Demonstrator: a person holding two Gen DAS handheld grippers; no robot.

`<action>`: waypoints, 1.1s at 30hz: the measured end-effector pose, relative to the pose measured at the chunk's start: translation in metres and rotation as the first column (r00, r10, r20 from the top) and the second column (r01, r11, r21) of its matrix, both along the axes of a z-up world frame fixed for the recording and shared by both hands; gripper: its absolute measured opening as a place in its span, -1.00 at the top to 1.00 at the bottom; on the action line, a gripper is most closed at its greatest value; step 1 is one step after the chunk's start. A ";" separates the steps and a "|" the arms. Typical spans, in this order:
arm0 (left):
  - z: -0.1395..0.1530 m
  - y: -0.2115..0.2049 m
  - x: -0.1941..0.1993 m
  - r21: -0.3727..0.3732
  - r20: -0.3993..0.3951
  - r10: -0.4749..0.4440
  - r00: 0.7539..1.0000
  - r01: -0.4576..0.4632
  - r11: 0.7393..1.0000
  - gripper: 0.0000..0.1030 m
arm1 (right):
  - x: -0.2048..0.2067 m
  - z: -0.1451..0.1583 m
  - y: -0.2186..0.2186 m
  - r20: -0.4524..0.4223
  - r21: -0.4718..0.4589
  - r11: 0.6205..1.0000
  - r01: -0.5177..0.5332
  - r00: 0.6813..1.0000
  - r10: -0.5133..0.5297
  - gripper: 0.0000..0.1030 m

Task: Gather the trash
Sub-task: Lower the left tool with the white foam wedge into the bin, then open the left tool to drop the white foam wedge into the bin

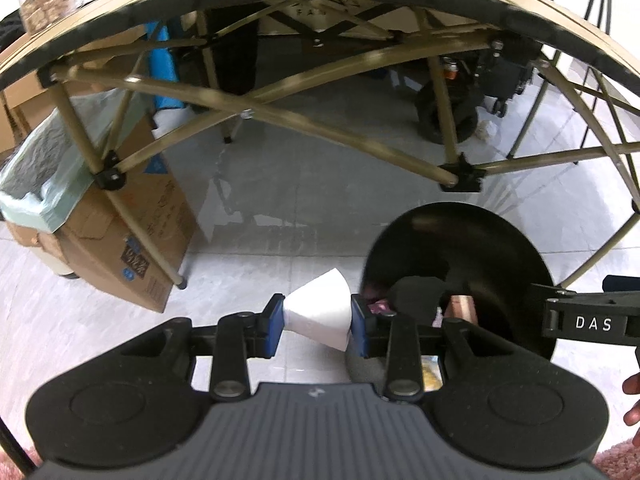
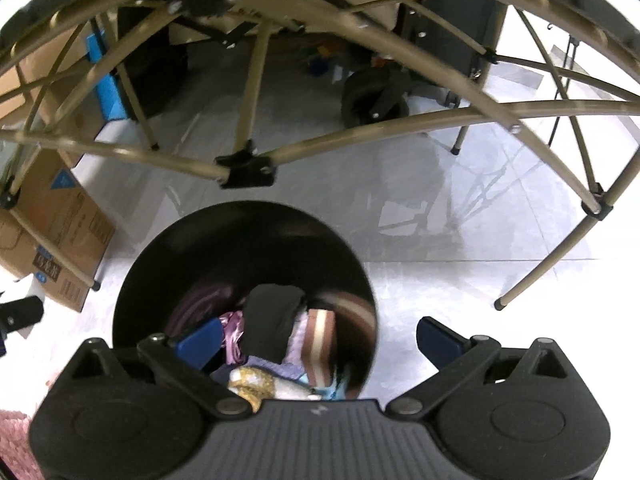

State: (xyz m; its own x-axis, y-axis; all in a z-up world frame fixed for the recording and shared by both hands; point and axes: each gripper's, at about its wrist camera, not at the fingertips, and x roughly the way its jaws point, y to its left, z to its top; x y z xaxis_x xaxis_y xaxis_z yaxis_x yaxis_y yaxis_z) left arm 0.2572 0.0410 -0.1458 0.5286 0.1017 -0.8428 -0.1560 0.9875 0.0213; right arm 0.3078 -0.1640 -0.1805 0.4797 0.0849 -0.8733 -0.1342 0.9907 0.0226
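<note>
- Left gripper (image 1: 318, 326): blue pads (image 1: 275, 326) pinched on a folded white paper (image 1: 320, 314), one pad on each side.
- Paper held above the pale tiled floor (image 1: 280, 208), just left of the black bin (image 1: 500, 248); not over the bin's opening.
- Right gripper (image 2: 320, 336): fingers spread wide, nothing between the blue pads (image 2: 202, 338).
- Right gripper poised over the bin (image 2: 160, 256); left pad above the bin's opening, right pad outside its rim, above the floor.
- Bin contents: black cloth-like piece (image 2: 272, 324), brown-and-white striped wrapper (image 2: 320, 344), pinkish and yellowish scraps; finer identity too blurred to tell.
- Beyond the bin: folding table frame (image 1: 344, 72) of tan tubes with black joints.
- Far left: cardboard box (image 1: 132, 240) leaning against a table leg, lined box with a pale green bag (image 1: 44, 188) beside it.
</note>
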 end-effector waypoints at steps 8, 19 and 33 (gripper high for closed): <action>-0.003 -0.030 0.010 0.000 -0.005 -0.054 0.999 0.054 0.999 0.32 | -0.005 0.009 -0.032 0.028 0.009 0.998 0.056 0.998 -0.056 -1.00; -0.012 -0.076 0.027 -0.028 -0.035 -0.127 0.991 0.126 0.992 0.32 | -0.013 0.016 -0.071 0.053 0.017 0.992 0.125 0.991 -0.126 -1.00; -0.025 -0.119 0.042 -0.072 -0.064 -0.171 0.983 0.166 0.984 0.32 | -0.020 0.019 -0.107 0.081 0.003 0.975 0.221 0.972 -0.220 -1.00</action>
